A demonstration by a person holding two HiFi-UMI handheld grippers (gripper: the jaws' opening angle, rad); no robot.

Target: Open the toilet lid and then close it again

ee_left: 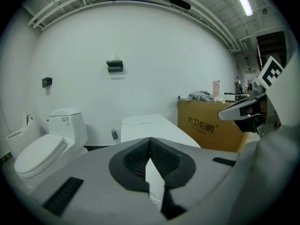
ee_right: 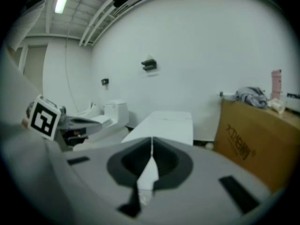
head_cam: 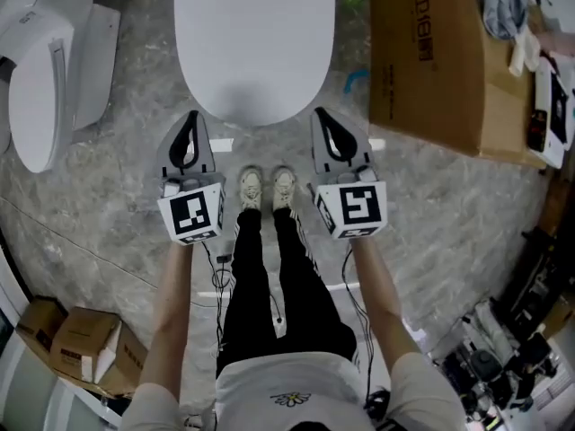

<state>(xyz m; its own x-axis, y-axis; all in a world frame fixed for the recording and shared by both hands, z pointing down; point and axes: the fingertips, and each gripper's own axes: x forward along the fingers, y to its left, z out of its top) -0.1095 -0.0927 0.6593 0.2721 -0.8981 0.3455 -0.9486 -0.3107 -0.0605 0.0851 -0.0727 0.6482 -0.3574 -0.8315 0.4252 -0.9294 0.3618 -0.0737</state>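
**A:** What sits nearest the camera?

**B:** The person's dark trousers, then pale shoes (head_cam: 267,189) on a grey marbled floor (head_cam: 108,205). Small cartons (head_cam: 81,344) stand at eight o'clock.

**A:** And the grippers?

**B:** They are held out ahead, one on each side of the shoes. The left gripper (head_cam: 191,117) is at eleven o'clock from the shoes and the right gripper (head_cam: 323,115) at one o'clock. Each has its jaws pressed fully together and grips nothing. In each gripper's own view the dark pads meet along one seam.

**A:** Where is the lid?

**B:** The toilet lid (head_cam: 254,34) is at twelve o'clock, just past the gripper tips. It is white and lies flat, closed over the bowl. Both tips are near its front edge, left and right of it. I cannot tell whether either one touches it.

**A:** Anything farther out?

**B:** A large brown cardboard box (head_cam: 431,61) stands at two o'clock, just beside the toilet. A second toilet (head_cam: 40,88) is at ten o'clock, well apart. Behind everything is a white wall (ee_left: 140,55) with a small dark fixture (ee_left: 115,65) mounted high on it.
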